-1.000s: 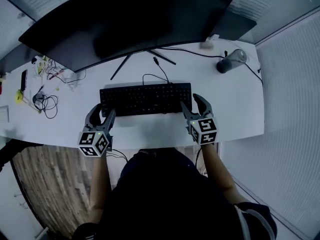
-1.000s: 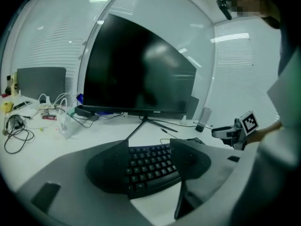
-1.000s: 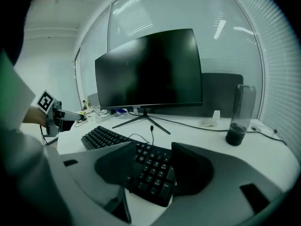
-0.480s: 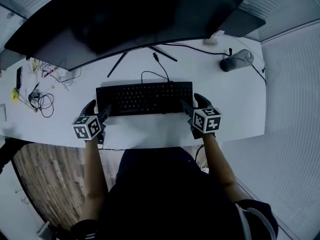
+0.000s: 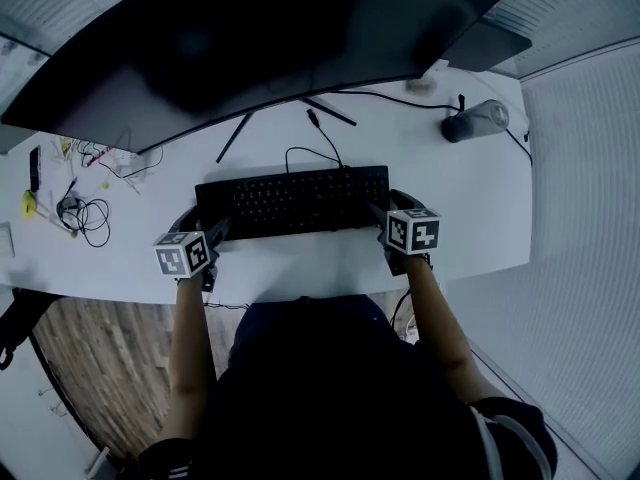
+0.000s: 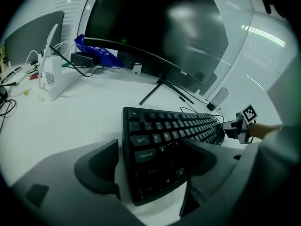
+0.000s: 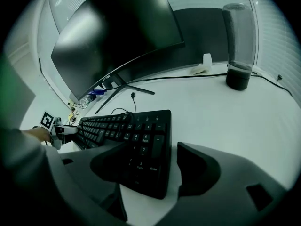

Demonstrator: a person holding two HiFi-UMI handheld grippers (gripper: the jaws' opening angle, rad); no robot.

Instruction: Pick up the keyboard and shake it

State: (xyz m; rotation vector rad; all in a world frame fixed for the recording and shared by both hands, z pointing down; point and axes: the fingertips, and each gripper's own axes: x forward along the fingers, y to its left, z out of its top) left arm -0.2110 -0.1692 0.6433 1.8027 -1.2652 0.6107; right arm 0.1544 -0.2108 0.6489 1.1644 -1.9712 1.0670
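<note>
Keyboard [image 5: 292, 201] lies flat by the counter [image 5: 450, 198] front edge, probably stiff, light, corded plastic best pinched at both short ends, where left gripper [image 5: 203, 224] and right gripper [image 5: 390, 206] straddle it, fingers [image 6: 99, 166] opening wide, not pressing yet.

Steep overhead head view and both low, close gripper views share the keyboard [image 5: 292, 203].

a black full-size keyboard [image 5: 293, 201] lies flat and keys up on a white desk [image 5: 470, 198], lengthwise before a curved monitor [image 5: 250, 38], its cable [image 5: 300, 152] looping from the rear edge.
</note>
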